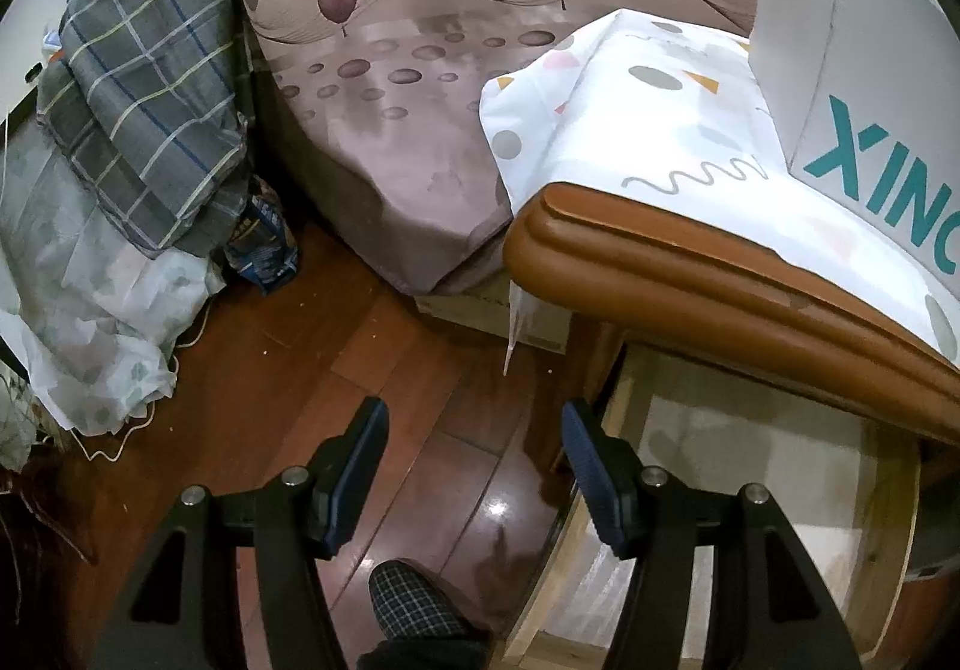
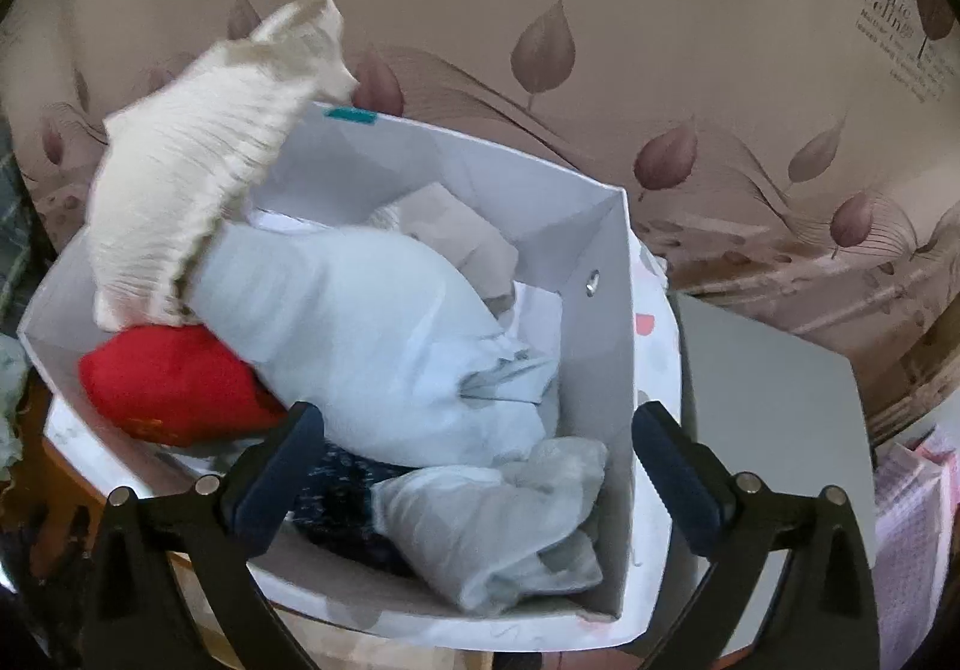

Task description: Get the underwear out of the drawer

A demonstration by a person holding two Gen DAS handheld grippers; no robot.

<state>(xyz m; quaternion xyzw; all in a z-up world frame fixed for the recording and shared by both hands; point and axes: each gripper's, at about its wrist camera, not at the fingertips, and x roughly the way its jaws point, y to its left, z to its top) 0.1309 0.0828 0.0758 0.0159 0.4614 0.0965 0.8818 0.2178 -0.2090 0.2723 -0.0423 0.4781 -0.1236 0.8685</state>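
Right gripper (image 2: pixel 480 466) is hovering wide open over the white cardboard box (image 2: pixel 606 274), left gripper (image 1: pixel 474 466) open too. That soft grey crumpled underwear (image 2: pixel 498 526) at the box's near edge is looking light and floppy, so pinching a bunched fold seems best.

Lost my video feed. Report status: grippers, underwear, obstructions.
Left gripper open, empty, over floor beside open drawer. Right gripper open, empty, above white box of clothes. Drawer looks empty; underwear not identifiable. Nothing blocking.

Red garment (image 2: pixel 174 388), grey-plaid blanket (image 1: pixel 144 88), leaf-print bedsheet (image 1: pixel 420 70)
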